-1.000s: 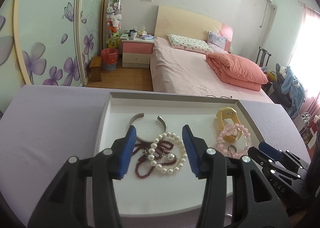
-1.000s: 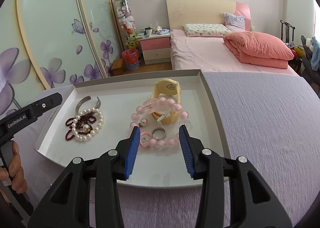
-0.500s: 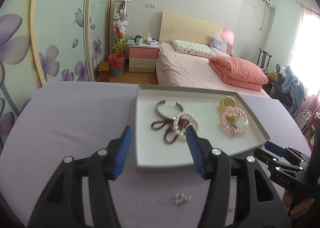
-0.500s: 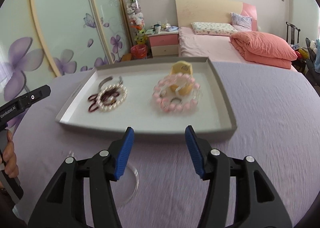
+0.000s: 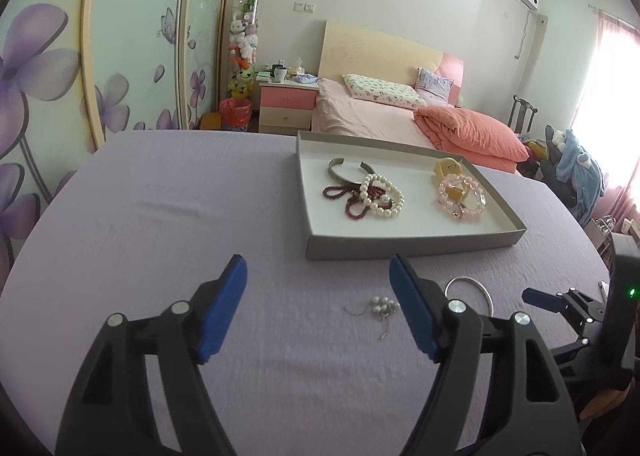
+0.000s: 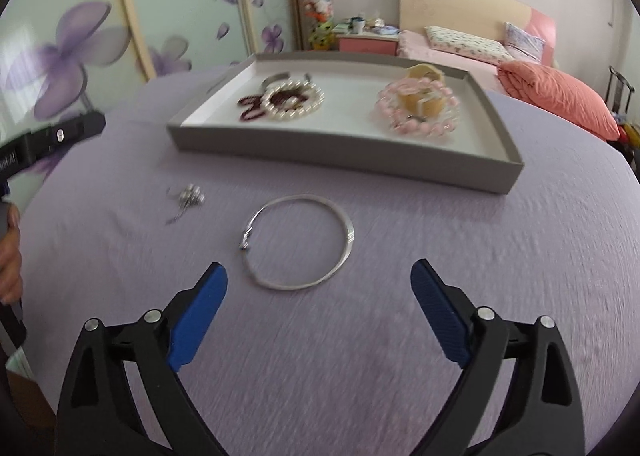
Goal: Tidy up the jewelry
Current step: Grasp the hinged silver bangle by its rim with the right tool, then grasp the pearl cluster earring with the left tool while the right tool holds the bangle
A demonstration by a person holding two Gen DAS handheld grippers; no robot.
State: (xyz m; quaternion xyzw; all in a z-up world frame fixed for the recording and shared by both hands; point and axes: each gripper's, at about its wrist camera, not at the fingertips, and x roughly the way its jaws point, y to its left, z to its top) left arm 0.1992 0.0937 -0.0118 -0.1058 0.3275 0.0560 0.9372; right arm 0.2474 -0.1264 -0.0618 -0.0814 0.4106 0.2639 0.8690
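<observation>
Two tools hover over a tabletop [image 6: 520,256] covered in lilac cloth, each with its blue-padded jaws spread wide and gripping nothing. The left tool [image 5: 318,310] hangs above a small cluster of pearl earrings [image 5: 382,306] lying loose on the cloth, roughly between its fingers. The right tool [image 6: 318,316] sits just short of one thin silver bangle [image 6: 298,242], which lies flat on the cloth with its clasp toward the left.

Beyond both pieces stands one shallow grey tray [image 6: 340,154] with a white floor. It holds two groups. On its left side are three pieces heaped together: one open silver cuff [image 5: 346,172] at the back, one white pearl bracelet [image 5: 382,196] and one dark red beaded strand [image 5: 348,196], the pearls lying over the red beads. On its right side one pink beaded bracelet [image 5: 460,198] rings the front of one yellow watch-like band [image 5: 448,168]; a small ring seems to lie among the pink beads, though it is too small to be sure.

So two pieces rest outside the tray, at least five inside.
</observation>
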